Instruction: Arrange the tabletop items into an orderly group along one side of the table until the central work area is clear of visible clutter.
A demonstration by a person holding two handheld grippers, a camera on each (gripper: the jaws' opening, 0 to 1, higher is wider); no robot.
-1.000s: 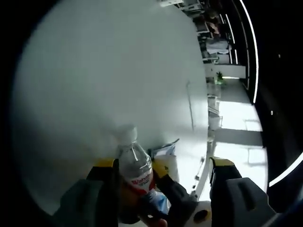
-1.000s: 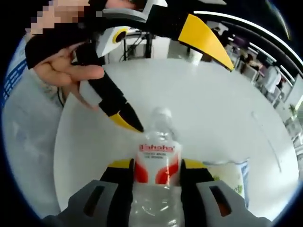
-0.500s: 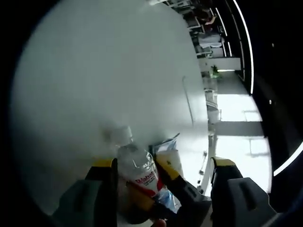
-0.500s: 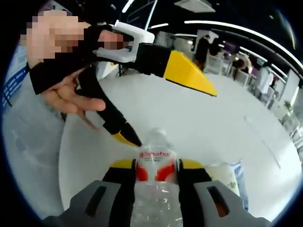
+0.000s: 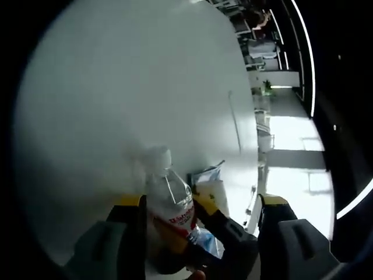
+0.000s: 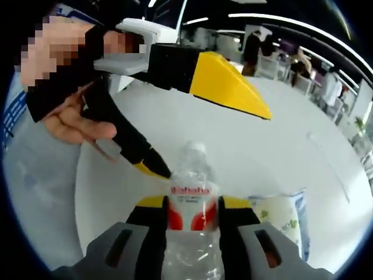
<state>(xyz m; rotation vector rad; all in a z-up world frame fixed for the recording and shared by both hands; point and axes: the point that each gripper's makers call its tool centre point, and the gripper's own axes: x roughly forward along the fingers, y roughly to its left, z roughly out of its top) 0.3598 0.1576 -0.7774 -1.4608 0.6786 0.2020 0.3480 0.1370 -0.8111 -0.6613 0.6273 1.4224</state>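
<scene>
- Between the right claw's yellow-tipped jaws sits the bottle, clear plastic with a red and white label; the jaws press on both sides of the label, so that claw is clenched on it.
- Just past the right jaw, a white and green packet lies on the table, close beside the bottle.
- Up and left of the bottle, the left claw comes in from the left, held by a hand; its jaws stand wide apart, one long yellow tip over the bottle's cap, the other small tip right at the bottle's left shoulder.
- From the left claw's own camera, the bottle stands beside the left jaw, white cap pointing forward, with the right claw's dark fingers wrapped round its label.
- A wide gap runs between this claw's two jaws; it is released, gripping nothing.
- The packet pokes out just beyond the bottle, between the jaws, on the white table.
</scene>
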